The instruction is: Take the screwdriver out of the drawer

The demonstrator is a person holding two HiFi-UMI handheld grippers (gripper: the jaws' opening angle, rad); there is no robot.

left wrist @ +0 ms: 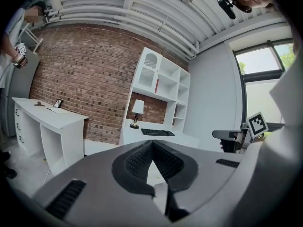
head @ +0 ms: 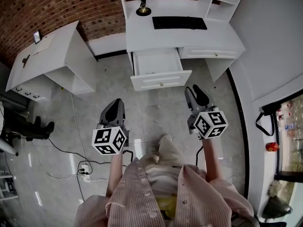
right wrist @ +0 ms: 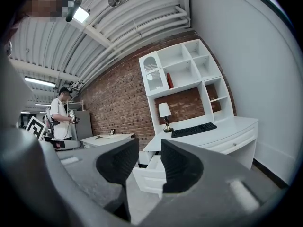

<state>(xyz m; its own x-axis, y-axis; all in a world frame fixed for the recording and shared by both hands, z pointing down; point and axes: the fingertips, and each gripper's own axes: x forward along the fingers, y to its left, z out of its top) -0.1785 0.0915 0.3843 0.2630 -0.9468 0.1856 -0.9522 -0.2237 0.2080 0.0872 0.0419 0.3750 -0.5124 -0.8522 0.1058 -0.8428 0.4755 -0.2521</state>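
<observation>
White wooden desk drawer [head: 161,81] stands pulled open; screwdriver not visible inside (interior looks bare from head view). Grey left gripper [head: 115,104], jaws pressed together, & grey right gripper [head: 195,90], jaws spread, both empty, hang well short of it. Reach, grab, lift-out all left.

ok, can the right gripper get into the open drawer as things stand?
Probably yes, once closer: the right gripper has jaws apart and empty, the drawer stands pulled out, nothing stands between them. No screwdriver shows inside.
</observation>
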